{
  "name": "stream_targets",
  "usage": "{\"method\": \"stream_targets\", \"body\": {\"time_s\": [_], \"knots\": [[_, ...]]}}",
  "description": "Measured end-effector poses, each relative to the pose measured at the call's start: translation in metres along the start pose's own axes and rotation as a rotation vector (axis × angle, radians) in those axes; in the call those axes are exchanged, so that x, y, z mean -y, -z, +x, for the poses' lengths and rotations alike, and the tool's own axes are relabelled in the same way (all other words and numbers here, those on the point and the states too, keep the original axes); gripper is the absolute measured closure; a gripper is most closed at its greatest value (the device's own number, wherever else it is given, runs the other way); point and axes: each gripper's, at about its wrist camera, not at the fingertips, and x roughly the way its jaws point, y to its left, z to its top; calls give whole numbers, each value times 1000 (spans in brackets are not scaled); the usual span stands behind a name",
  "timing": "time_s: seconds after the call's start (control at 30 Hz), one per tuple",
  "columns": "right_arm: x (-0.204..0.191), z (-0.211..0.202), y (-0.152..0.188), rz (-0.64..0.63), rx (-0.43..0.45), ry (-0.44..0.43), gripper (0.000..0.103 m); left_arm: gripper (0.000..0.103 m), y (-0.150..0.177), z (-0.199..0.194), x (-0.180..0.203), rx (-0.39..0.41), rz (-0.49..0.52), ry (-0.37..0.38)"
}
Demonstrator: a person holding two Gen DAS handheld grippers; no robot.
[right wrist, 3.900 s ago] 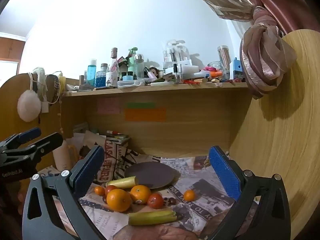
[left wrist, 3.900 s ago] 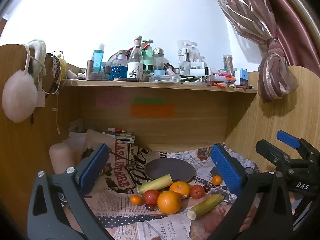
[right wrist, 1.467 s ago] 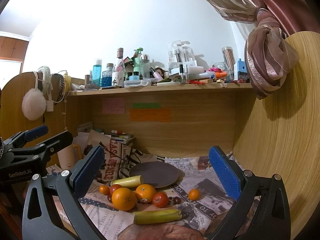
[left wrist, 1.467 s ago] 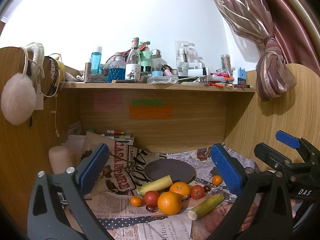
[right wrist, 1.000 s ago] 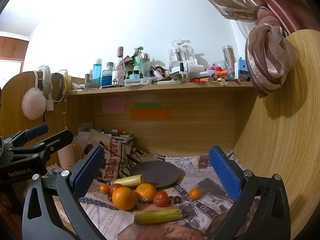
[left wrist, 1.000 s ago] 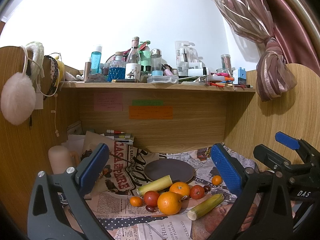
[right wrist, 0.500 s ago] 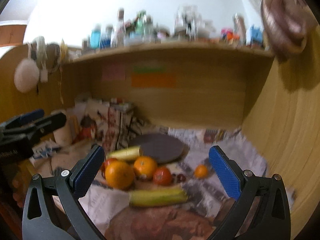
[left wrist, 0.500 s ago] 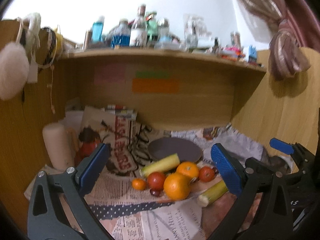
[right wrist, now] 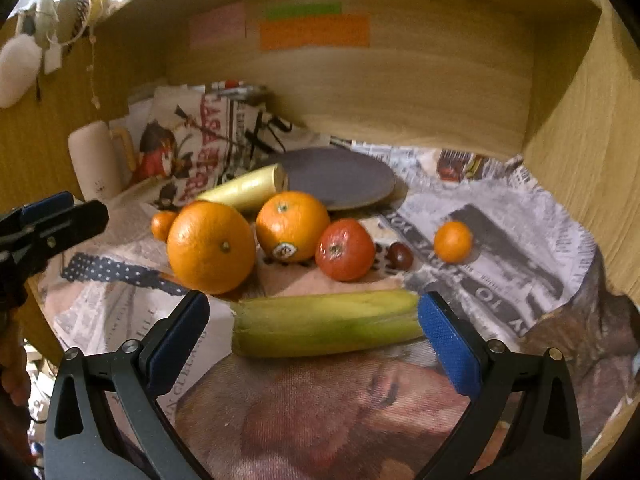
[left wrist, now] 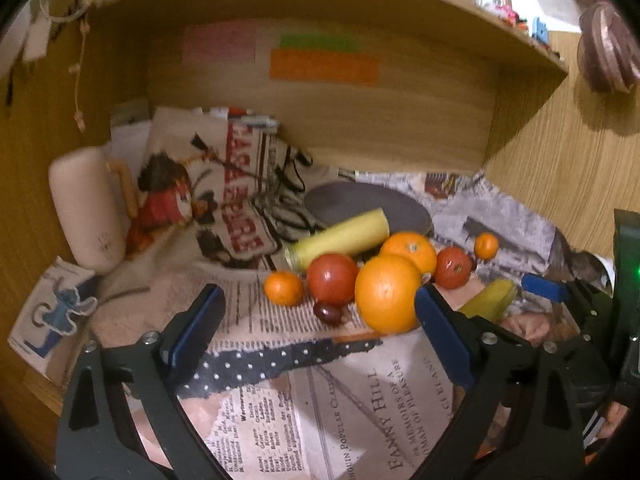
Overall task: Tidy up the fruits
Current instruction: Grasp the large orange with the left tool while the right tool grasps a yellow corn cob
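Right wrist view | right tool released, left tool released | banana – yellow-green, cut end

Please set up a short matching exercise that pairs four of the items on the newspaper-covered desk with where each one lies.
Items:
1. dark round plate
2. yellow-green banana piece
3. small orange kumquat
4. cream ceramic mug

Places:
A. lying crosswise between the right gripper fingers
B. alone on the newspaper, right of the red tomato
C. behind the fruit cluster
D. standing at far left

Pairs: 1-C, 2-A, 3-B, 4-D
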Motion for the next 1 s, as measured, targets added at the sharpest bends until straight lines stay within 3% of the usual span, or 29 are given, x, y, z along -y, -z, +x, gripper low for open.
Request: {"method": "stream_targets", "body": {"time_s": [0.27,0.53,0.83,0.93,1.0], "knots": [[4,10,5,-9,-23,20,0,18,3,25,11,-75,24,69],[30,5,10,31,-60,-23,0,18,0,50,30,-111,45,90],[67,-6,15,10,-93,75,0,18,-4,73,45,-141,50,91],[73,-14,13,-27,-86,203,0,18,-4,79,50,-146,54,91],[77,-20,10,-11,-68,181,0,18,-4,81,54,-143,64,74]]}}
